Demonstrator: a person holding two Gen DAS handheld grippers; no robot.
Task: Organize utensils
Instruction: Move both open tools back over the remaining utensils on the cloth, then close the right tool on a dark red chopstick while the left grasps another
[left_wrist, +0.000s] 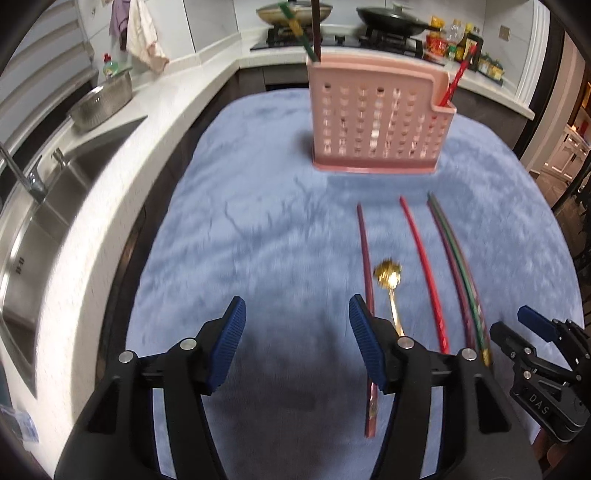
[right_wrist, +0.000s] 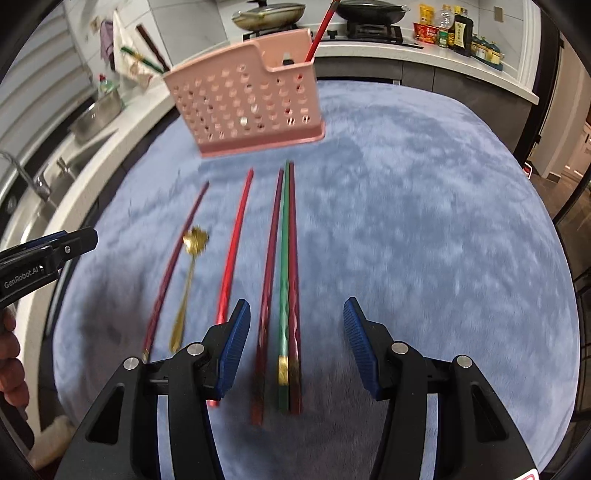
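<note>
Hovering with its fingers spread wide and empty, the right gripper (right_wrist: 293, 343) has a tight bundle of three chopsticks (right_wrist: 282, 295) lying on the blue surface (right_wrist: 424, 240) between and ahead of its fingers, with a bright red chopstick (right_wrist: 234, 251) just off its left finger. The left gripper (left_wrist: 297, 345) is likewise wide and empty; a dark red chopstick (left_wrist: 365, 258) runs under its right finger, and the gold spoon (left_wrist: 391, 291) lies just beyond that finger's outer side. Ahead of both stands the pink holder (left_wrist: 376, 125), already carrying a few sticks. The likely trouble is the bundle: closing on it may pinch two or three sticks at once, or roll one away across the plush cloth, because they lie touching. A thin stick lying flat in the pile may also slip from the pads. Only the right view shows the three bundled sticks distinctly and the red stick in the holder's low end compartment; only the left view shows the green and dark sticks rising from the holder's far left corner.
</note>
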